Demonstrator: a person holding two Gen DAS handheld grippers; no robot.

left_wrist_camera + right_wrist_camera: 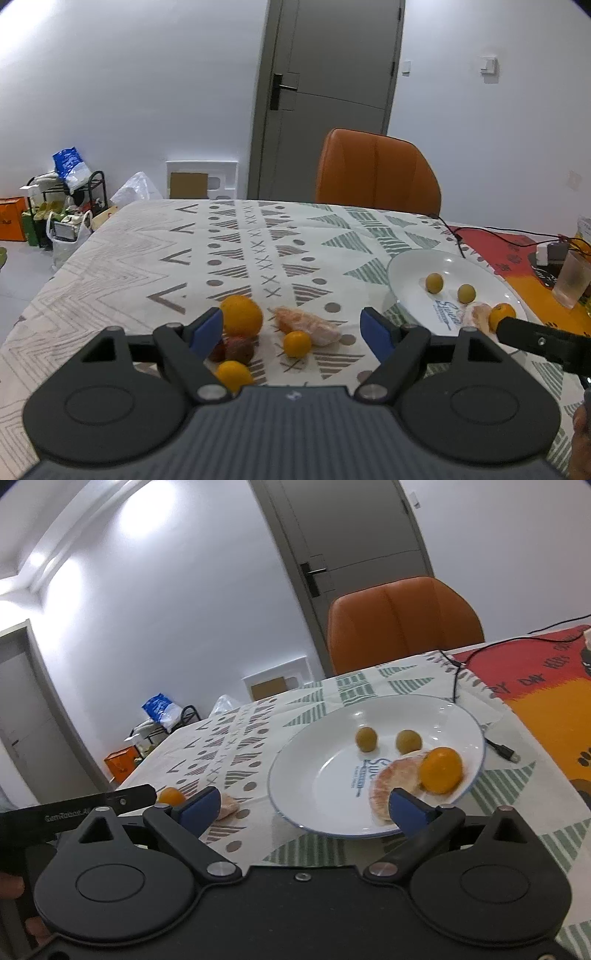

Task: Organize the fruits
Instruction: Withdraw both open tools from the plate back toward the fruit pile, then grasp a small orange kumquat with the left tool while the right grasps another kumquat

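Observation:
My left gripper (pixel 293 326) is open and empty above loose fruit on the patterned cloth: a big orange (pixel 241 316), a peeled citrus piece (pixel 308 325), a small orange fruit (pixel 297 343), another small orange fruit (pixel 233 374) and dark red fruit (pixel 238 350). The white plate (pixel 321 771) holds two small yellow-green fruits (pixel 366 739), a peeled citrus piece (pixel 391 786) and a small orange fruit (pixel 441 770). My right gripper (pixel 304 806) is open and empty just before the plate's near rim. The plate (pixel 417 266) also shows right in the left view.
An orange chair (pixel 376 173) stands behind the table. A black cable (pixel 458 679) with a plug runs past the plate's far right. A glass (pixel 571 280) stands on the red-orange mat (pixel 546 686) at the right. The table's left edge drops to the floor.

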